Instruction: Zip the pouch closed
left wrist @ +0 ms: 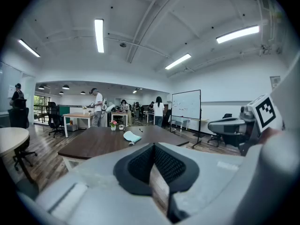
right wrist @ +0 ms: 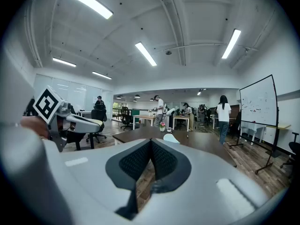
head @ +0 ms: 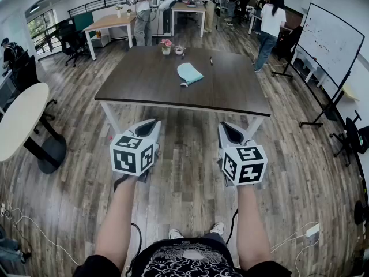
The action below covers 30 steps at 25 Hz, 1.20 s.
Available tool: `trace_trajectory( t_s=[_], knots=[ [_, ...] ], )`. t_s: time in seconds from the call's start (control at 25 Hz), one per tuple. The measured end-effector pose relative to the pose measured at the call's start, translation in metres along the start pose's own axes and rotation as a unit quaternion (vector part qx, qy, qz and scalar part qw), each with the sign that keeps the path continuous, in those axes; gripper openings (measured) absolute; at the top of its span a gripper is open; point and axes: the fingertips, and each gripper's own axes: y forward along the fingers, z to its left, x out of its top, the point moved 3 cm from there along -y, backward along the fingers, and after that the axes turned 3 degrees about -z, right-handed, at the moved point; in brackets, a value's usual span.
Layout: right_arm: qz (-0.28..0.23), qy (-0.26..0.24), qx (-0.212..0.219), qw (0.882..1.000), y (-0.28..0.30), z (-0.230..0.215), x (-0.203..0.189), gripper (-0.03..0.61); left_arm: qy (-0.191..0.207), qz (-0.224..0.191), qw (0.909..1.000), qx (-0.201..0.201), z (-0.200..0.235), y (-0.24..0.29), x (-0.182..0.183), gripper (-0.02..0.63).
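- A dark brown table [head: 144, 82] stands on a wood-plank floor [head: 184, 178].
- A small pot of pink flowers [head: 166, 46] sits near the table's far edge, with a dark pen [head: 211, 60] to its right.
- A whiteboard [head: 331, 42] stands on a stand at the right.
- A round pale table [head: 17, 120] shows at the left edge.
- A person in a white top [head: 271, 22] stands beyond the far right corner.

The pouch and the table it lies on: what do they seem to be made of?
The pouch: likely soft fabric or soft plastic, pale teal and matte; it lies limp and flat, without shine. Too far to see a weave.
The table: dark brown matte top with faint grain-like streaks; wood or wood-look laminate, I cannot tell which.
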Motion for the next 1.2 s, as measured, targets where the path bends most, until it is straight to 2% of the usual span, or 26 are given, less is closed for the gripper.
trace_trajectory(
  t_s=[0.56, 1.2],
  knots=[
    [0.004, 0.012, -0.014, 1.0, 0.006, 0.003, -0.006, 0.0, -0.003, 0.011, 0.9999, -0.004, 0.012, 0.004, -0.011, 0.004],
    [0.016, 0.028, -0.012, 0.999, 0.04, -0.017, -0.018, 0.051, -0.011, 0.021, 0.9997, -0.004, 0.029, 0.038, -0.01, 0.078]
  ],
)
